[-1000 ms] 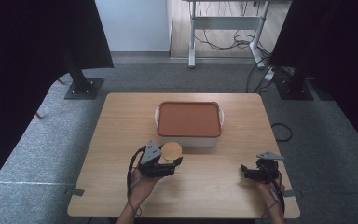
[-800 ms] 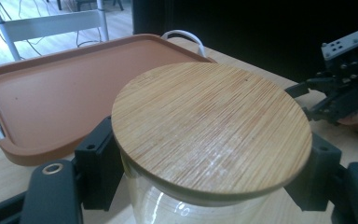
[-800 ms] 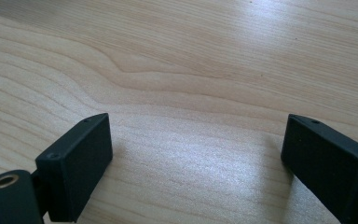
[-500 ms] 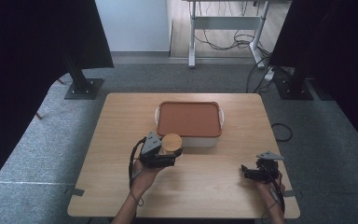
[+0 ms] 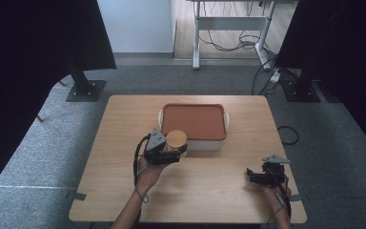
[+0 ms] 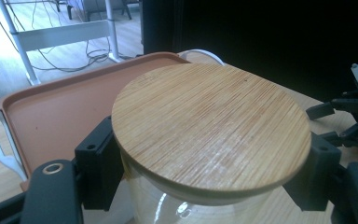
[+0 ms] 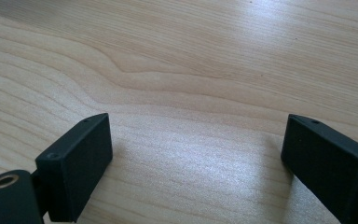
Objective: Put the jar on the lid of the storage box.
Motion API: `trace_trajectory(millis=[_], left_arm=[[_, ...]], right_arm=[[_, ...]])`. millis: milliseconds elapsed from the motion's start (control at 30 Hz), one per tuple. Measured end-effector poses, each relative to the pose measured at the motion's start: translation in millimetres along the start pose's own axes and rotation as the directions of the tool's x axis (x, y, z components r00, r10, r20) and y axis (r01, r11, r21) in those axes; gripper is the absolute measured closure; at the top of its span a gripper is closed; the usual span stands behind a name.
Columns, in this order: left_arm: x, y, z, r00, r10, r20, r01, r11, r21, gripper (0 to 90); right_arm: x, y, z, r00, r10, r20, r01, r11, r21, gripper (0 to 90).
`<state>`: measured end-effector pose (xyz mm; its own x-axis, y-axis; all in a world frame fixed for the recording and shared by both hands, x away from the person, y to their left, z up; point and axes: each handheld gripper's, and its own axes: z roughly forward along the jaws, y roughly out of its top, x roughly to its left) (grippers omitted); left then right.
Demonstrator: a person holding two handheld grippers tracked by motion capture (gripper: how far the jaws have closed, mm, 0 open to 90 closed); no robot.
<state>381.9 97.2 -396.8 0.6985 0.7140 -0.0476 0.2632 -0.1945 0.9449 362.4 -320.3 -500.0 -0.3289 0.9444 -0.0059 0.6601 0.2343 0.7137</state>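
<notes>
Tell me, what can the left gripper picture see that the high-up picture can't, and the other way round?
The left gripper view shows the clear glass body of the jar under its lid, and the fine bamboo grain of the wooden lid.

The high view shows the whole table, the grey floor, the person's forearms, and the left gripper from outside.

Both show the jar clamped by the left gripper, the brown tray-like lid on the white container with handles, and the right gripper resting open farther off.
</notes>
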Motion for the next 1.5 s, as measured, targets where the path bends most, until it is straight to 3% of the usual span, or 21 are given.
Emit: trace_trajectory(millis=[633, 1500], left_arm=[[11.5, 9.4, 17.9, 1.0000, -0.006, -0.007, 0.006, 0.9999, -0.016, 25.3], [30.4, 20.7, 54.3, 0.9978, -0.004, -0.066, 0.002, 0.9994, -0.035, 25.4]], right_arm=[[0.0, 0.0, 0.0, 1.0000, 0.000, 0.000, 0.000, 1.000, 0.000, 8.1], [-0.1, 0.1, 0.1, 1.0000, -0.002, -0.003, 0.002, 1.000, 0.000, 8.1]])
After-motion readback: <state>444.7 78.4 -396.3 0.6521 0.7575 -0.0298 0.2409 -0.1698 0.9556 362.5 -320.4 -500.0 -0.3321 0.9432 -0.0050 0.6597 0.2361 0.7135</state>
